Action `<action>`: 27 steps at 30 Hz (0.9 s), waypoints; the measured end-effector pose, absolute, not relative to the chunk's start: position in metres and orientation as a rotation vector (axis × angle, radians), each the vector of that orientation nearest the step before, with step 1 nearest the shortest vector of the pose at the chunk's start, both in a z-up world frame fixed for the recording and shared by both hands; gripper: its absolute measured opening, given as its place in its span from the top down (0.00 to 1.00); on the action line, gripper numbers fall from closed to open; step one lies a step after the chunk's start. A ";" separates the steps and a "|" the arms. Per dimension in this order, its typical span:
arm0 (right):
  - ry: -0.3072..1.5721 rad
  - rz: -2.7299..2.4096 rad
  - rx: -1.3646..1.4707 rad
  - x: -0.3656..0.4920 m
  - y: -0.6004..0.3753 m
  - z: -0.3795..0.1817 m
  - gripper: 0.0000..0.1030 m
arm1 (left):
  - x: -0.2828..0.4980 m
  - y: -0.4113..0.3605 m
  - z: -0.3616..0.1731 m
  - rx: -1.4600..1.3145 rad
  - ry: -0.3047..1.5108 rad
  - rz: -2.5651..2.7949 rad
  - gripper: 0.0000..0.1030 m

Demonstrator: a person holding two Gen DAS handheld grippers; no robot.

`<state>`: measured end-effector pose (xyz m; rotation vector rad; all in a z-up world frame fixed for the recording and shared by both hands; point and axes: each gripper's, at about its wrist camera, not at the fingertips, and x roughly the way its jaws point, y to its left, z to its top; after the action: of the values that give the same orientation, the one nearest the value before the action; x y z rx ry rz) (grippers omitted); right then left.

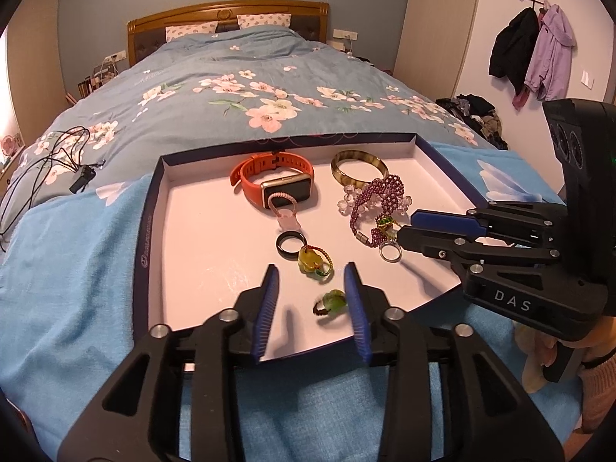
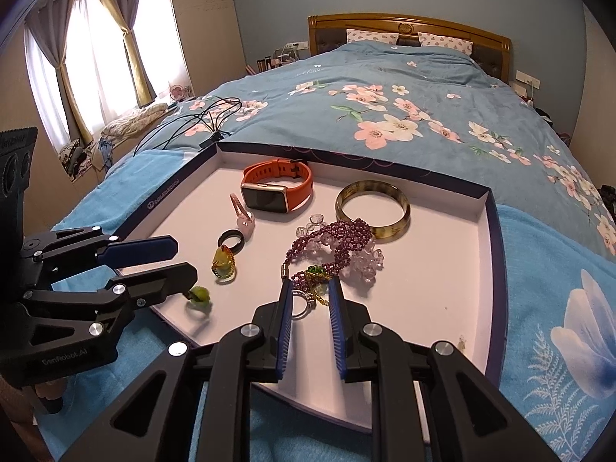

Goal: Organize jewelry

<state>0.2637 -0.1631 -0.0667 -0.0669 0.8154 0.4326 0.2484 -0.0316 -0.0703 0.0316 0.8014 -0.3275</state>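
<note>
A home bedroom: floral-quilted bed (image 1: 231, 88), wooden headboard (image 2: 408, 25), curtained window (image 2: 96, 42).

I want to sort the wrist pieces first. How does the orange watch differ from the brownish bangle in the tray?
The orange watch has a ridged strap, a clasp and a dark rectangular screen; the bangle is one smooth, mottled brown-green ring. The watch stands on its edge with its screen facing the cameras, while the bangle lies nearly flat, its near edge resting on the purple bead bracelet. Both sit at the far end of the tray.
</note>
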 end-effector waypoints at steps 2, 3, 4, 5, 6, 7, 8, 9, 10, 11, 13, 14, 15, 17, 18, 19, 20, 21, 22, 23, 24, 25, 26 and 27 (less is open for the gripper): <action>0.806 0.428 -0.063 0.261 -0.164 -0.064 0.74 | 0.246 -0.031 -0.068 0.029 0.796 -0.324 0.56; 0.802 0.427 -0.059 0.259 -0.165 -0.063 0.71 | 0.244 -0.030 -0.066 0.026 0.790 -0.320 0.52; 0.801 0.428 -0.056 0.258 -0.165 -0.063 0.71 | 0.242 -0.030 -0.064 0.025 0.783 -0.318 0.51; 0.799 0.429 -0.052 0.256 -0.165 -0.062 0.70 | 0.240 -0.030 -0.062 0.027 0.776 -0.315 0.51; 0.797 0.428 -0.048 0.254 -0.165 -0.061 0.70 | 0.237 -0.030 -0.060 0.028 0.772 -0.314 0.46; 0.796 0.426 -0.042 0.252 -0.166 -0.060 0.68 | 0.235 -0.029 -0.059 0.026 0.768 -0.315 0.42; 0.792 0.424 -0.037 0.249 -0.167 -0.059 0.66 | 0.231 -0.028 -0.057 0.018 0.760 -0.313 0.35; 0.786 0.422 -0.035 0.246 -0.167 -0.058 0.63 | 0.229 -0.027 -0.055 0.015 0.752 -0.311 0.33; 0.773 0.421 -0.034 0.240 -0.168 -0.055 0.57 | 0.224 -0.025 -0.052 0.013 0.738 -0.307 0.32; 0.762 0.418 -0.033 0.237 -0.169 -0.053 0.52 | 0.221 -0.023 -0.050 0.012 0.729 -0.303 0.25; 0.734 0.406 -0.025 0.227 -0.171 -0.048 0.37 | 0.210 -0.015 -0.046 -0.002 0.700 -0.278 0.16; 0.719 0.401 -0.019 0.220 -0.173 -0.045 0.32 | 0.205 -0.012 -0.044 -0.006 0.691 -0.274 0.13; 0.706 0.392 -0.017 0.215 -0.174 -0.043 0.25 | 0.199 -0.010 -0.043 -0.005 0.680 -0.266 0.07; 0.679 0.371 -0.033 0.202 -0.174 -0.040 0.17 | 0.182 -0.004 -0.037 0.004 0.636 -0.224 0.06; 0.668 0.364 -0.044 0.197 -0.173 -0.040 0.08 | 0.174 -0.001 -0.034 0.004 0.609 -0.211 0.06; 0.655 0.351 -0.049 0.191 -0.173 -0.038 0.06 | 0.168 0.001 -0.033 0.003 0.592 -0.203 0.06; 0.642 0.339 -0.047 0.184 -0.172 -0.037 0.06 | 0.162 0.003 -0.031 -0.001 0.578 -0.195 0.06; 0.632 0.337 -0.043 0.179 -0.172 -0.036 0.06 | 0.154 0.005 -0.030 -0.007 0.564 -0.187 0.06; 0.618 0.329 -0.040 0.171 -0.171 -0.035 0.06 | 0.147 0.006 -0.029 -0.008 0.551 -0.185 0.06; 0.610 0.317 -0.039 0.167 -0.171 -0.036 0.06 | 0.140 0.007 -0.028 0.000 0.539 -0.174 0.06; 0.594 0.301 -0.037 0.160 -0.172 -0.035 0.06 | 0.135 0.006 -0.027 0.004 0.531 -0.164 0.06; 0.581 0.294 -0.036 0.156 -0.173 -0.035 0.06 | 0.129 0.007 -0.026 0.006 0.520 -0.158 0.06; 0.568 0.282 -0.032 0.149 -0.173 -0.035 0.06 | 0.122 0.007 -0.025 0.004 0.504 -0.156 0.06; 0.563 0.270 -0.027 0.144 -0.174 -0.036 0.06 | 0.118 0.007 -0.024 0.002 0.496 -0.155 0.06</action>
<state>0.1437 -0.1744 -0.0357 -0.0272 0.5625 0.2697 0.1177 0.0071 -0.0236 0.0020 0.4962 -0.1548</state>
